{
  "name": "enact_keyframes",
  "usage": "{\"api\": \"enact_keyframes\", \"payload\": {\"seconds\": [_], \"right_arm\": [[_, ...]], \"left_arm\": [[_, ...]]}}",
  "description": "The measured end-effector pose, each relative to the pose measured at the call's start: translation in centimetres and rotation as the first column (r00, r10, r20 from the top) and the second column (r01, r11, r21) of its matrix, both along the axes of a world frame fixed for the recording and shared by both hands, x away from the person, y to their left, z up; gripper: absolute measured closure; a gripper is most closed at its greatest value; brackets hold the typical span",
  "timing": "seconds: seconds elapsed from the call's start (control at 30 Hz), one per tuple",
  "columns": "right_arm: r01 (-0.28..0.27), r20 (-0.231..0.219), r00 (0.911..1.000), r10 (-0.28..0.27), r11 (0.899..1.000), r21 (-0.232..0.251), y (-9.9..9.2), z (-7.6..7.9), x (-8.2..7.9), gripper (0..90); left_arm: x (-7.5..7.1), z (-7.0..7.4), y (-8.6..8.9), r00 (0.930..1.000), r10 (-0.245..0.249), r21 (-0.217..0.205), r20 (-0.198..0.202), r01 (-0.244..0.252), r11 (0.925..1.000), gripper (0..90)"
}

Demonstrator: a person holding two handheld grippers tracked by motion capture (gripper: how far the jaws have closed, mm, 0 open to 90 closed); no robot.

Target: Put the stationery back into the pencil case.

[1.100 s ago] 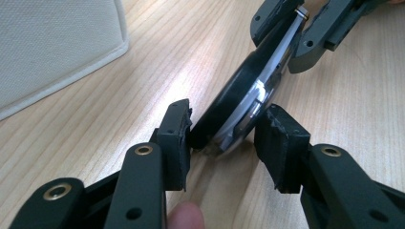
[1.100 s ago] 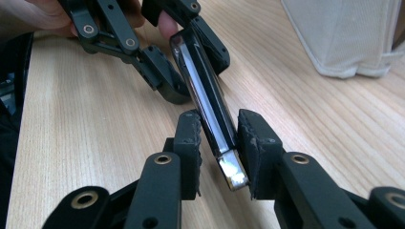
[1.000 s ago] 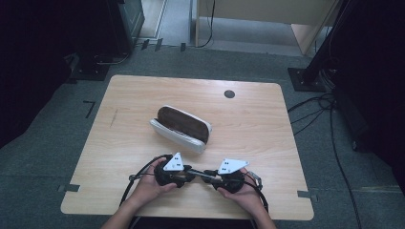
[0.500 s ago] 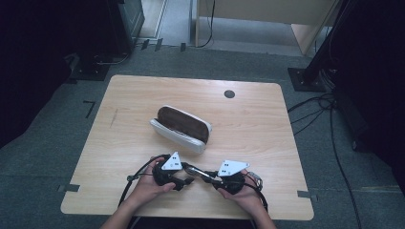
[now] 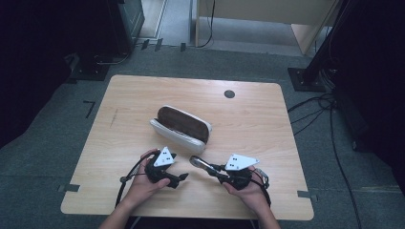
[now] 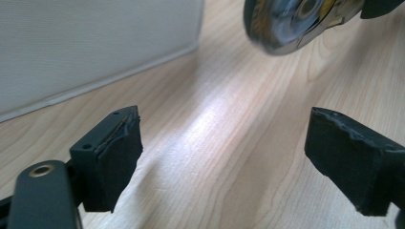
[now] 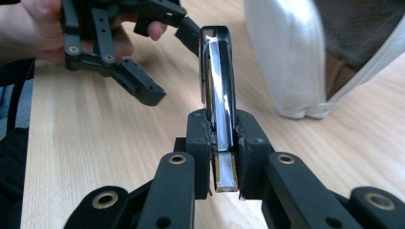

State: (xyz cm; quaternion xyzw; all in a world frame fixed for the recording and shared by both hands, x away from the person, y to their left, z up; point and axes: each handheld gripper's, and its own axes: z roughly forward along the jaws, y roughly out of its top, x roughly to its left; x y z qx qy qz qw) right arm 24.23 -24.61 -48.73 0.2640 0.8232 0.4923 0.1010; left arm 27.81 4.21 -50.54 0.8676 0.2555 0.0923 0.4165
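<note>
The table point(image 5: 119, 129) is a light wooden top with rounded corners and a fine lengthwise grain, standing on a grey carpeted floor point(image 5: 47, 157). Near its far edge, right of the middle, a small round dark cap point(image 5: 229, 94) sits flush in the wood. A white pouch point(image 5: 180, 128) lies directly on the table around its middle, set at a slant with one end nearer the person; its mouth gapes upward and shows a dark brown inside. In the right gripper view the pouch point(image 7: 296, 62) rests on the wood with its pale quilted side toward the camera. The remaining surface is bare wood, catching a soft glare in the left gripper view.
</note>
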Motion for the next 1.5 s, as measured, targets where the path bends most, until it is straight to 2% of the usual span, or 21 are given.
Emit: {"api": "enact_keyframes", "payload": {"seconds": [0.2, 0.37, 0.63, 0.73, 0.87, 1.07, 1.23, 1.37, 1.5], "right_arm": [[0.031, 0.015, 0.9994, -0.031, 0.999, 0.02, -0.4, 1.5, 0.3, 78.9], [0.05, 0.028, 0.9983, -0.051, 0.998, 0.027, -0.6, 2.7, 0.8, 78.9], [0.067, 0.045, 0.9966, -0.068, 0.997, 0.029, -0.9, 4.4, 1.2, 78.9], [0.076, 0.046, 0.9959, -0.077, 0.997, 0.033, -0.9, 4.9, 1.3, 78.9], [0.082, 0.046, 0.9954, -0.084, 0.996, 0.044, -1.0, 5.4, 1.4, 78.9], [0.093, 0.049, 0.9942, -0.096, 0.994, 0.056, -1.0, 6.2, 1.8, 78.9], [0.104, 0.071, 0.9916, -0.108, 0.993, 0.061, -1.1, 7.1, 2.2, 78.9], [0.117, 0.081, 0.9891, -0.123, 0.991, 0.069, -1.2, 8.0, 2.7, 78.9], [0.138, 0.082, 0.9862, -0.144, 0.987, 0.077, -1.2, 8.7, 3.4, 78.9]], "left_arm": [[-0.2, 0.3, 1.4, 0.9991, 0.042, 0.004, 0.005, -0.042, 0.9991, 9.8], [-0.4, 0.2, 2.6, 0.9961, 0.089, -0.011, -0.001, -0.089, 0.996, 8.5], [-0.5, -0.1, 4.3, 0.992, 0.126, 0.009, -0.007, -0.126, 0.992, 7.7], [-0.6, -0.2, 4.8, 0.991, 0.134, 0.016, -0.01, -0.133, 0.9909, 3.1], [-0.8, -0.2, 5.8, 0.988, 0.154, 0.026, -0.015, -0.153, 0.9878, 2.2], [-0.8, -0.5, 8.0, 0.9764, 0.215, 0.034, -0.022, -0.214, 0.9762, 2.2], [-0.8, -0.5, 10.2, 0.9657, 0.259, 0.034, -0.016, -0.259, 0.9654, 1.5], [-0.8, -0.6, 11.7, 0.9535, 0.301, 0.051, 0.001, -0.301, 0.9522, 1.5], [-0.9, -0.8, 12.6, 0.9377, 0.347, 0.078, 0.013, -0.347, 0.9346, 1.5]]}}
